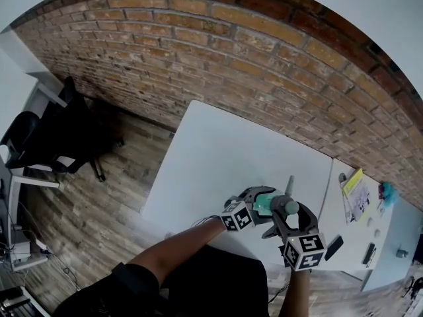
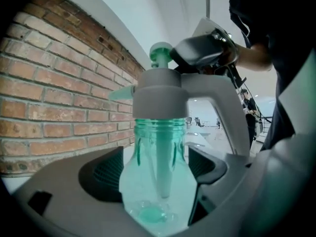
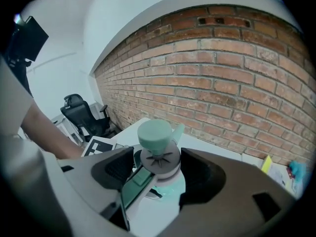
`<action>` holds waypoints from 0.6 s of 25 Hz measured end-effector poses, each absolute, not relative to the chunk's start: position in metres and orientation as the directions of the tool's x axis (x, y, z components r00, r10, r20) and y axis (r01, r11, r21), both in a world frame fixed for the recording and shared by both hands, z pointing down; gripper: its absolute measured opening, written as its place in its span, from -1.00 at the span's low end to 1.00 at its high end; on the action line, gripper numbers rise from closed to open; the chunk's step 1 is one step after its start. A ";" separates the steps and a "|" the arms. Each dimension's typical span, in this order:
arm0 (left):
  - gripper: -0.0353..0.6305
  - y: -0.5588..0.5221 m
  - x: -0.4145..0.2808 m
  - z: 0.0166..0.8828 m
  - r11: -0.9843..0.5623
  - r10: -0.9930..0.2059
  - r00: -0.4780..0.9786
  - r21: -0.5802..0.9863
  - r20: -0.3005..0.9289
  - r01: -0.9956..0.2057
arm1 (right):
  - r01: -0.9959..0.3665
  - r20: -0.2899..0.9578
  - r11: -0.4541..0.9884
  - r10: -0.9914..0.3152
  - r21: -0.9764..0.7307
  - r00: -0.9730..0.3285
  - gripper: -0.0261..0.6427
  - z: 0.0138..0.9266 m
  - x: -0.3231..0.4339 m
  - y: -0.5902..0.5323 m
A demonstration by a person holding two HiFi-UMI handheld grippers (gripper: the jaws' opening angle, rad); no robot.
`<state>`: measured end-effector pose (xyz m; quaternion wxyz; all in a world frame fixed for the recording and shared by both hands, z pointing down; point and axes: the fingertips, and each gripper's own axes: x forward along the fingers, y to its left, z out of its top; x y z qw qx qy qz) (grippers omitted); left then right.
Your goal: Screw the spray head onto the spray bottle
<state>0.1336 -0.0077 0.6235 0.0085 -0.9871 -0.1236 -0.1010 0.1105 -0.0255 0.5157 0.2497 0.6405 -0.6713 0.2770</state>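
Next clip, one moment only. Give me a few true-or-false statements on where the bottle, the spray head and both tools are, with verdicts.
1. The spray bottle stands between the jaws of the left tool. True.
2. The spray head is held apart from the bottle. False: it sits on the bottle's neck.
3. The jaws of the right tool straddle the spray head. True.
4. The bottle is opaque red. False: it is see-through teal.
5. A brick wall runs along the far side of the white table. True.

1 spray bottle (image 2: 153,181), 1 spray head (image 2: 160,95), 2 grippers (left (image 1: 263,202), right (image 1: 289,211))
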 end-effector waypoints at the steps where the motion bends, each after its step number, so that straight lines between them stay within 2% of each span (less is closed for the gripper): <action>1: 0.31 -0.006 0.134 0.624 -0.969 0.243 0.948 0.006 0.204 0.247 | -0.999 0.697 0.023 -0.716 -0.035 -0.041 -0.07 0.517 0.111 -0.026; 7: 0.30 -0.006 0.135 0.626 -0.969 0.241 0.950 0.001 0.200 0.245 | -0.999 0.722 0.028 -0.692 0.039 0.009 -0.07 0.522 0.116 -0.029; 15: 0.30 -0.005 0.134 0.625 -0.968 0.246 0.949 0.001 0.196 0.251 | -0.973 0.745 0.220 -0.659 0.065 -0.100 -0.11 0.524 0.113 -0.032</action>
